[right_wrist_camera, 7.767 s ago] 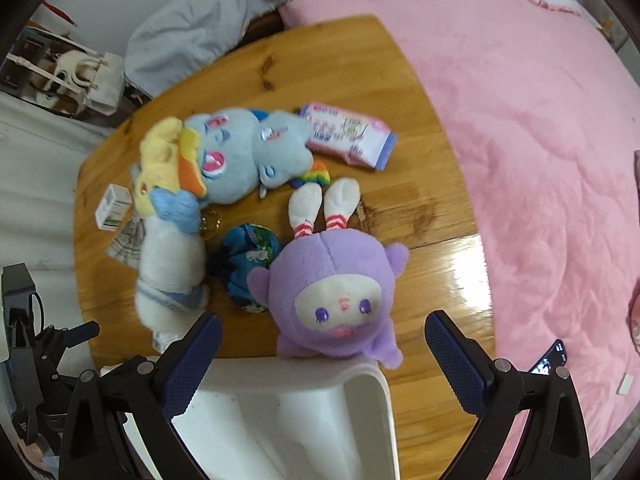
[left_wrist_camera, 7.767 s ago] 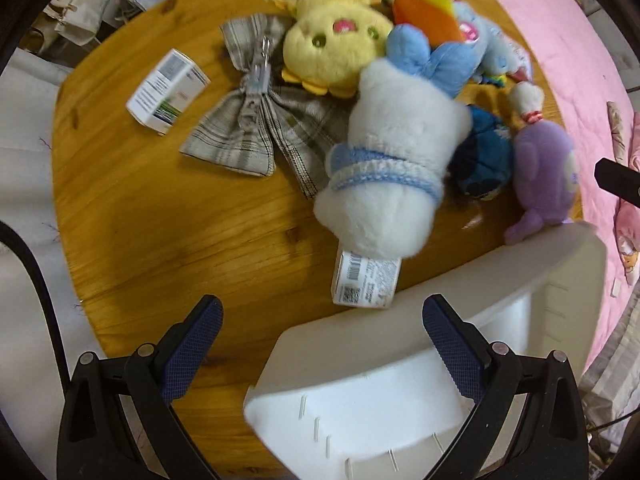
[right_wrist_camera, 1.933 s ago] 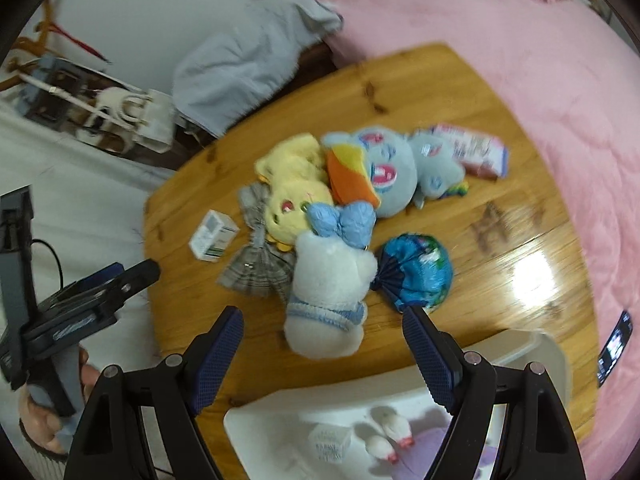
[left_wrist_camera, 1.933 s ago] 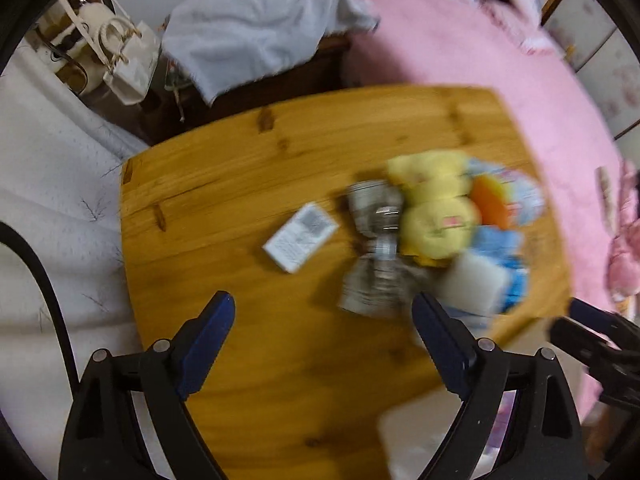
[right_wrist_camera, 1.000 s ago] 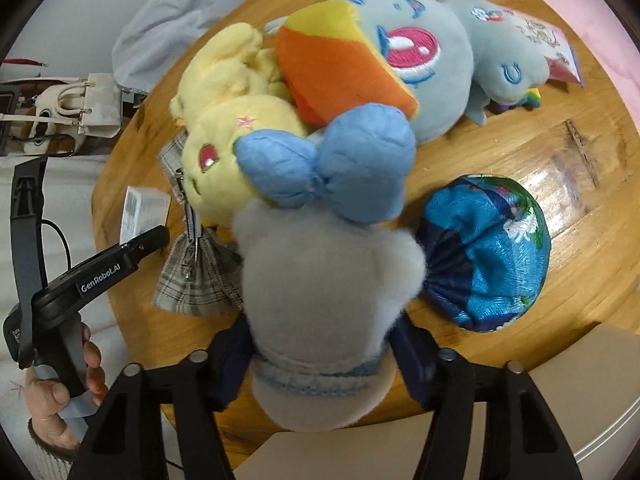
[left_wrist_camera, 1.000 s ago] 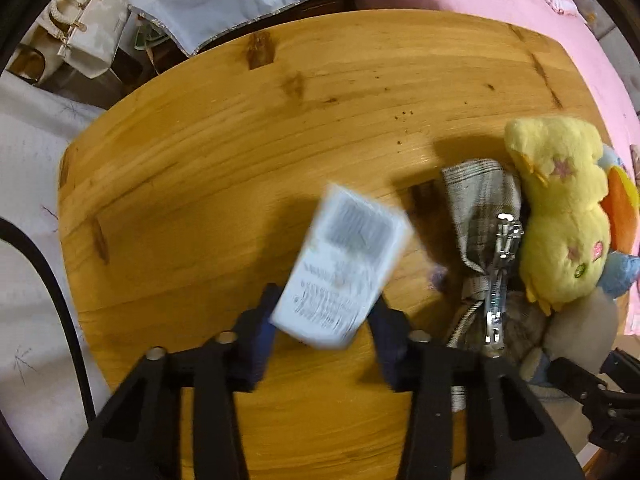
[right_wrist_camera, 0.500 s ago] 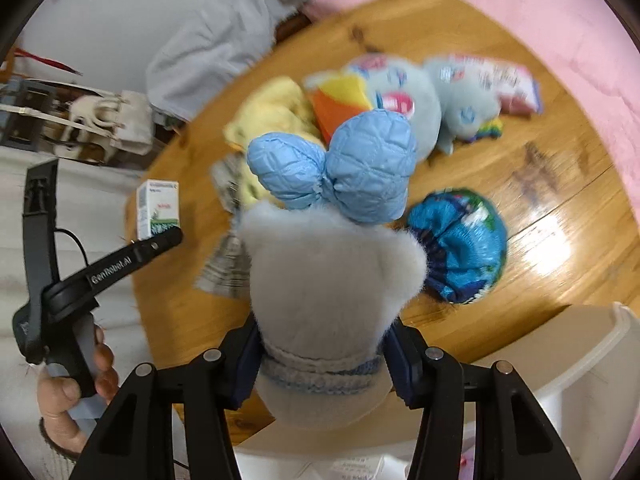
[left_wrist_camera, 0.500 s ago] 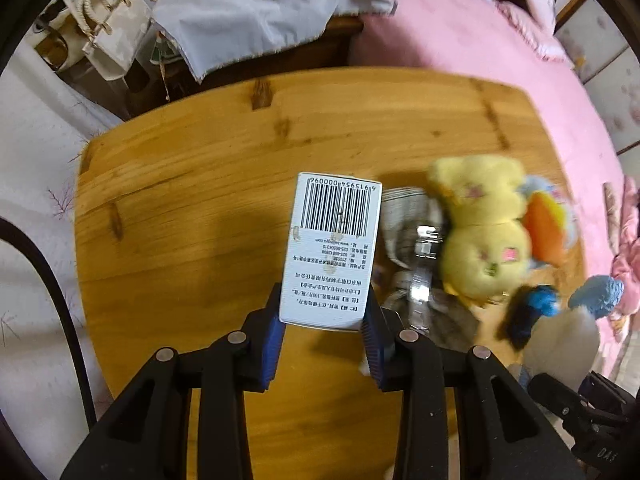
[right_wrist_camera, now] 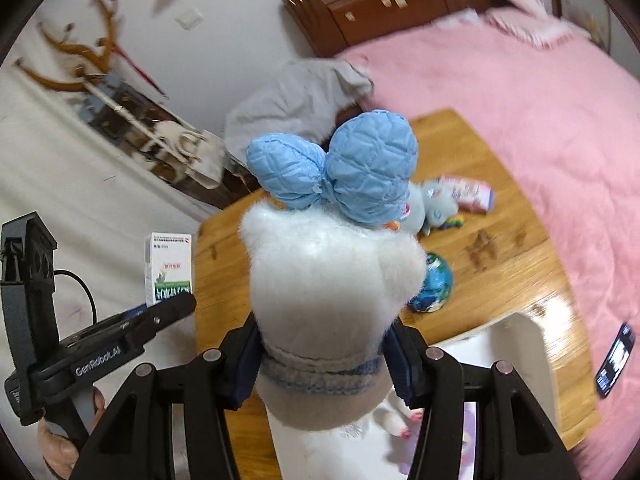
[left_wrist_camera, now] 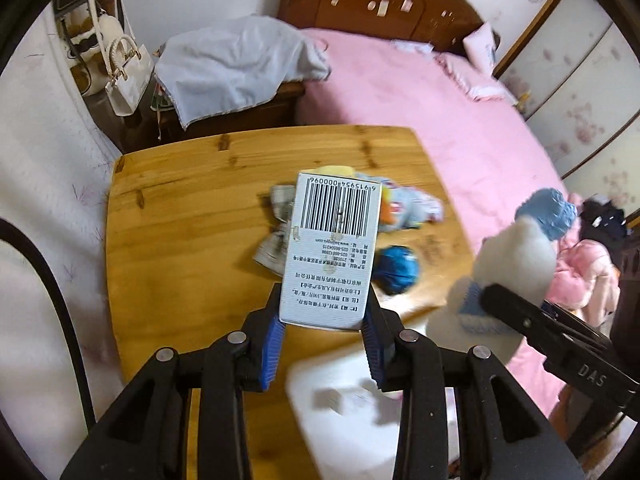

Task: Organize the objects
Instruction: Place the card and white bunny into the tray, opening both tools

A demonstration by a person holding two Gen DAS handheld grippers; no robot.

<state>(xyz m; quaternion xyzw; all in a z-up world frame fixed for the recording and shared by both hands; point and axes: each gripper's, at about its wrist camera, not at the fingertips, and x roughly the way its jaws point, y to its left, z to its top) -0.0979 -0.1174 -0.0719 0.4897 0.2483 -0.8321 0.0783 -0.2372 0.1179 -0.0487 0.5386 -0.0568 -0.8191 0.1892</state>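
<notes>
My left gripper [left_wrist_camera: 324, 322] clamps one white box [left_wrist_camera: 332, 252], held above the table [left_wrist_camera: 180, 240]. My right gripper [right_wrist_camera: 322, 354] squeezes one white plush [right_wrist_camera: 332, 276] with a blue bow, above the one white bin [right_wrist_camera: 516, 336]. On the table I count one blue pouch [left_wrist_camera: 396, 269], one plaid cloth [left_wrist_camera: 276, 240], one pink packet [right_wrist_camera: 468, 193]; the plush pile is too blurred to count.

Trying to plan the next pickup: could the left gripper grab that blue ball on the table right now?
Probably not: the left gripper is already shut on the white box, so the blue ball must wait.
</notes>
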